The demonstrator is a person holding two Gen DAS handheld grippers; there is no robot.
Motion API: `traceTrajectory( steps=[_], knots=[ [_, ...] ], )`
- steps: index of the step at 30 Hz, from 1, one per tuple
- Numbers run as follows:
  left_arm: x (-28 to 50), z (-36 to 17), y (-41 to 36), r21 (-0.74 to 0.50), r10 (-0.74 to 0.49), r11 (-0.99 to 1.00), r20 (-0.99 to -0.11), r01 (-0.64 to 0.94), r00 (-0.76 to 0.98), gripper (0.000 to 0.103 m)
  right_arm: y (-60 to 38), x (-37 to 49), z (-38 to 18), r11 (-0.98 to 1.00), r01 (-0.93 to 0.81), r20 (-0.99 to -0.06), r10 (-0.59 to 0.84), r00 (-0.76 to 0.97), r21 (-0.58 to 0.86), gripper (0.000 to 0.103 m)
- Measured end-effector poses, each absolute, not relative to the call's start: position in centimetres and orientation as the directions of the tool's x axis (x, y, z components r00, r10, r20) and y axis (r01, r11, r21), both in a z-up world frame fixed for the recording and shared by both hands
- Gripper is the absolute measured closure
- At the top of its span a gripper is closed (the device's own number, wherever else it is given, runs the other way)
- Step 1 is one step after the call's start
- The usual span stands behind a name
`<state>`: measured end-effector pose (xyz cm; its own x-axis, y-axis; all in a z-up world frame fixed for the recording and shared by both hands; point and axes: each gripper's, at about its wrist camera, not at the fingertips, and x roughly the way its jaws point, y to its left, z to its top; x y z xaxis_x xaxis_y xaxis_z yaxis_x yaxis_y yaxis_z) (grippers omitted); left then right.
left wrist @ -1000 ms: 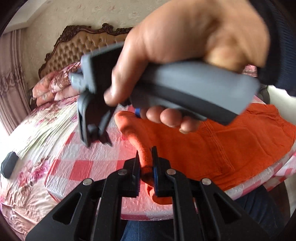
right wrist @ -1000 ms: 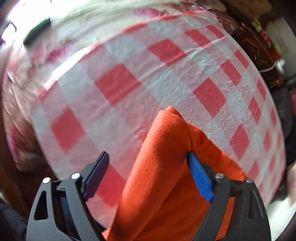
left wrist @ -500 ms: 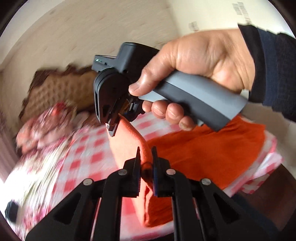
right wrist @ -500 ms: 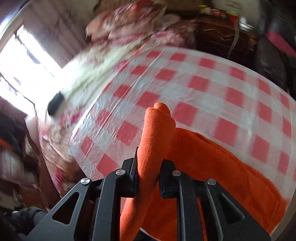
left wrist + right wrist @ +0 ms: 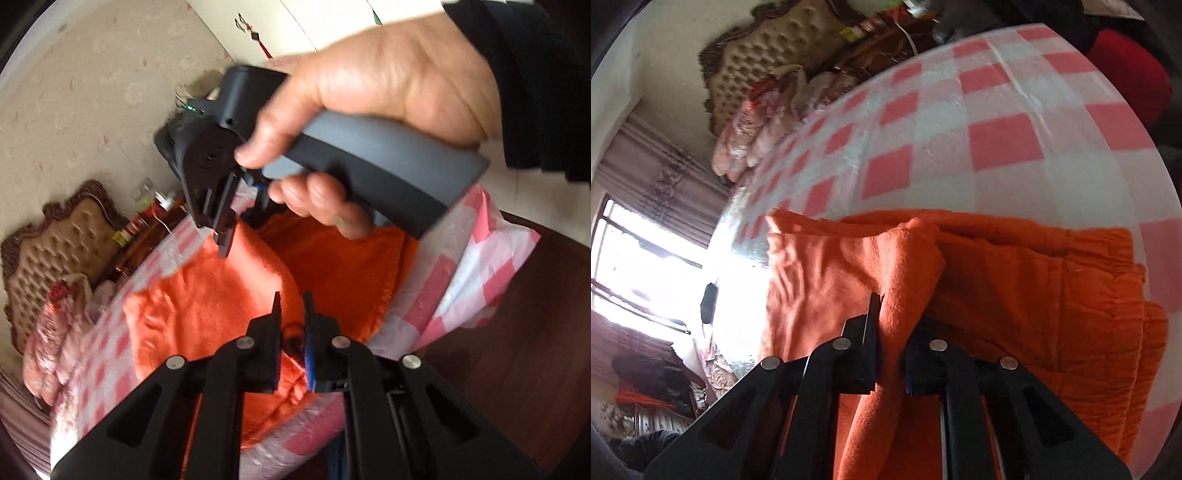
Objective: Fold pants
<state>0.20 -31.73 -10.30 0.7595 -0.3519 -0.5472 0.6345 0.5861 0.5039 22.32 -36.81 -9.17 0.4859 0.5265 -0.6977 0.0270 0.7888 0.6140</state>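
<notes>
Two grippers each pinch a fold of the orange pants (image 5: 221, 295). The left gripper (image 5: 291, 332) has its jaws drawn nearly together, only a narrow slot between the black pad and the blue-edged pad, with a ridge of orange fabric caught in that slot. The right gripper (image 5: 890, 332) is likewise closed down on a raised peak of cloth that stands up between its fingers (image 5: 871, 321) and drapes down over them.

In the left wrist view the right gripper (image 5: 221, 236) appears from outside, its tip touching the upper edge of a lifted flap of the pants, with the person's right hand (image 5: 388, 110) wrapped round its grey handle. The flap slopes from that tip down to the left gripper, so the fabric between them is held up off the layer beneath.

The rest of the pants lies in stacked layers on a red-and-white checked cloth (image 5: 997, 129) near its front edge; the seams and hem folds show at the right side in the right wrist view. Beyond the checked cloth are floral bedding (image 5: 757, 122), a tufted headboard (image 5: 775, 44), and a bright window (image 5: 635, 266).
</notes>
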Motion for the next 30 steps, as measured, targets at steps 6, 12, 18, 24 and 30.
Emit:
traceTrajectory(
  steps=[6,12,18,24,30],
  knots=[
    [0.3,-5.5,-32.9,0.548,-0.358,0.599,-0.468,0.584,0.808,0.094,-38.3,21.9,-3.2,0.768,-0.071,-0.618,0.562,0.55,0.636,0.092],
    [-0.4,-4.8,-37.2,0.555,-0.406,0.552,-0.472,0.622,0.783,0.094,-42.3,20.0,-3.2,0.784,-0.02,-0.636,0.518,0.572,0.621,0.092],
    [0.1,-7.8,-40.7,0.554,-0.407,0.509,-0.519,0.659,0.752,0.094,-45.5,18.8,-6.4,0.784,0.062,-0.662,0.475,0.58,0.617,0.092],
    [1.5,-10.1,-41.6,0.467,-0.432,0.499,-0.596,0.73,0.677,0.045,-45.8,18.7,-9.0,0.839,0.09,-0.708,0.389,0.59,0.537,0.096],
    [0.4,-7.6,-37.4,0.321,-0.578,0.487,-0.579,0.812,0.575,0.028,-44.0,17.7,-7.9,0.93,0.095,-0.741,0.217,0.636,0.354,0.085]
  ],
)
